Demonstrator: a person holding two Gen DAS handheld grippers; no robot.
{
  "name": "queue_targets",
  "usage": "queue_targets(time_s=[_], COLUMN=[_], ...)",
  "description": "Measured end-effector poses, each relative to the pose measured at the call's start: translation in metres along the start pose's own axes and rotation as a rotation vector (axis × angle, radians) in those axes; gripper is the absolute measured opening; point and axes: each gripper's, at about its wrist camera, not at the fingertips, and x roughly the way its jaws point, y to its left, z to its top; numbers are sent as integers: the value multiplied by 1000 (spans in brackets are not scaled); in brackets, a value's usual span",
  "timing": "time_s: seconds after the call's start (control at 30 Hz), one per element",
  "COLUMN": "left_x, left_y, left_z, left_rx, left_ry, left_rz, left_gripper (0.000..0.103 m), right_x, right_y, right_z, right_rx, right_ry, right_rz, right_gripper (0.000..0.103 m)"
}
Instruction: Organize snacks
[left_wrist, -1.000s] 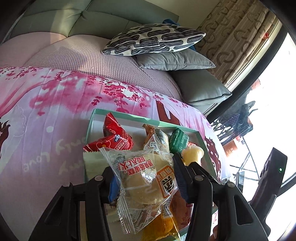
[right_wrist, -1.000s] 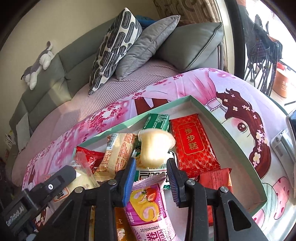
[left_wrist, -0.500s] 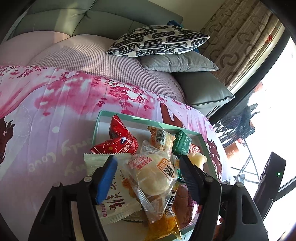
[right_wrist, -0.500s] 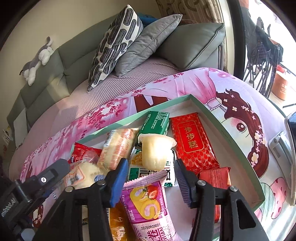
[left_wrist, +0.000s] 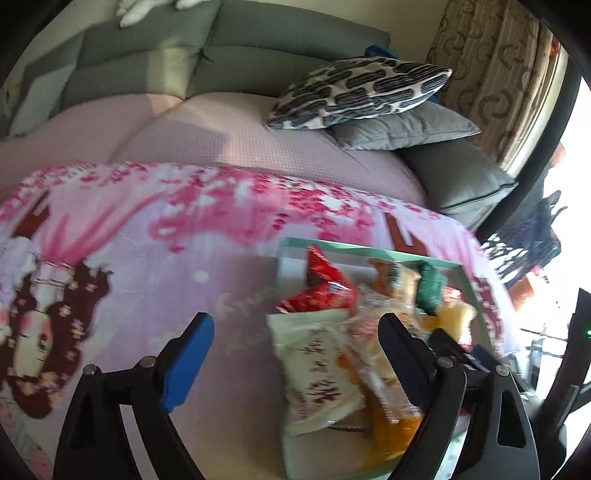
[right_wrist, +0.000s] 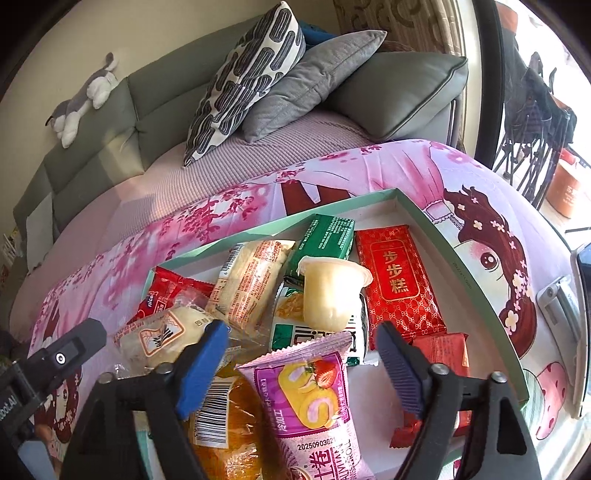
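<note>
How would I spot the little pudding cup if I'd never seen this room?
Find the shallow mint-green tray on the pink cartoon cloth. Near its middle, the pudding cup lies tipped over on the pile, beside the flat red packet. It is the only pale yellow, smooth plastic tub among crinkly wrappers.

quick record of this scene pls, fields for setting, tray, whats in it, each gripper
setting: pink cartoon-print cloth over a surface, grey sofa behind
tray: shallow green-rimmed tray on the cloth
contents: jelly cup, red packet with gold characters, green packet, pink swiss-roll packet, clear-wrapped bun, more packets piled loosely
left gripper: open, holding nothing, mostly over the cloth beside the tray
right gripper: open, over the pink swiss-roll packet
</note>
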Motion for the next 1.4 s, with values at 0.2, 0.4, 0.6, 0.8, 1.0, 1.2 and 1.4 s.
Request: queue_targets(time_s=[0.2, 0.4, 0.6, 0.8, 1.0, 1.2, 1.4], left_x=[4, 4, -5, -8, -8, -11, -14], left_y=[18, 27, 24, 30, 37, 44, 54], left_z=[0, -10, -14, -15, -18, -25, -38], left_rx=[34, 51, 75, 43, 35, 33, 36], left_ry=[-22, -5, -24, -28, 3, 24, 54], left_rz=[155, 228, 297, 397, 464, 485, 505], left_gripper=[103, 103, 103, 103, 103, 103, 103], right_x=[-1, -5, -13, -15, -19, -26, -36], right_y=[2, 9, 20, 27, 31, 38, 48], right_z=[0, -3, -5, -5, -6, -13, -29], right_rx=[-11, -43, -81, -99, -109, -121, -150], right_ry=[-12, -15, -23, -25, -29, -25, -13], right_rz=[-3, -11, -2, -9, -14, 1, 15], right_gripper=[103, 103, 103, 103, 103, 103, 103])
